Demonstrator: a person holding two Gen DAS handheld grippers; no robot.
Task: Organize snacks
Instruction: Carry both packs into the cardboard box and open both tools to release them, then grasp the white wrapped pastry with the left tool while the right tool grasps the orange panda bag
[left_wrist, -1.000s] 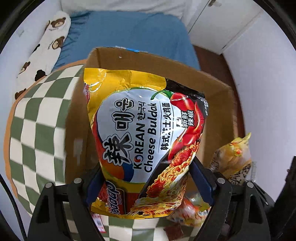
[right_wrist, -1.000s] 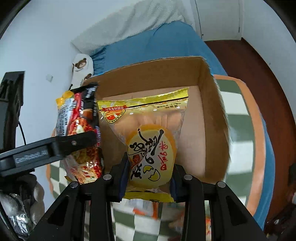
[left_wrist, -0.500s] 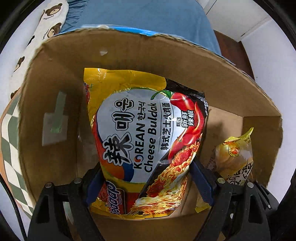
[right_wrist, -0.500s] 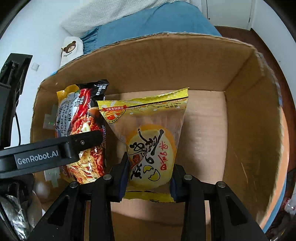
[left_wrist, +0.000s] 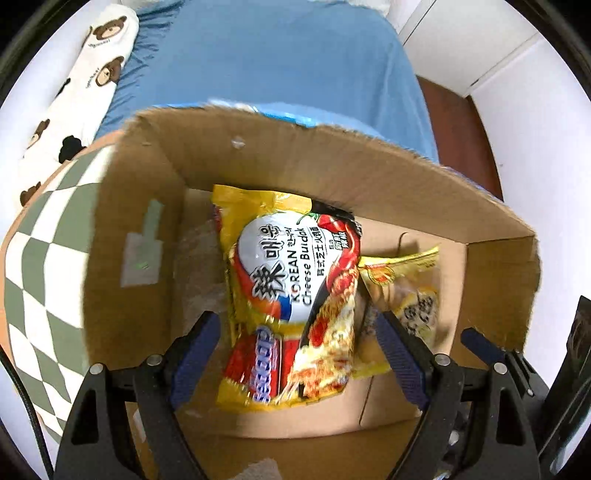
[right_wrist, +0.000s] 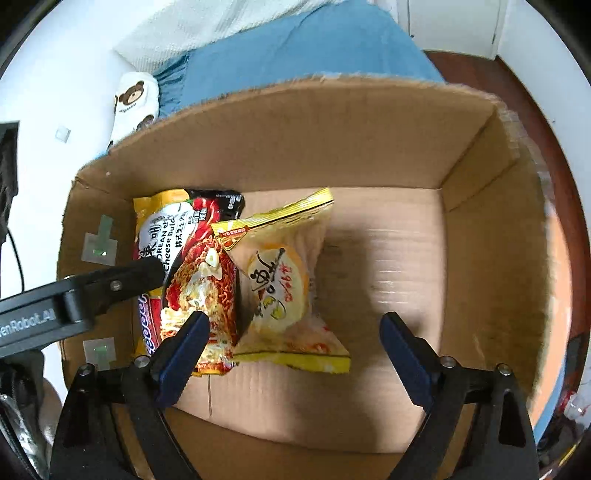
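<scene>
Lying against the left wall of the cardboard box (right_wrist: 369, 155), the Korean noodle packet (left_wrist: 295, 295) half covers the yellow snack bag (right_wrist: 284, 288) in the left wrist view, where blur smears that bag's print. Left gripper (left_wrist: 295, 343) jaws stand apart, clear of the packet they clamped a second ago. Right gripper (right_wrist: 291, 343) jaws are opening, the bag dropped. Bare box floor stretches rightward to the far wall.
</scene>
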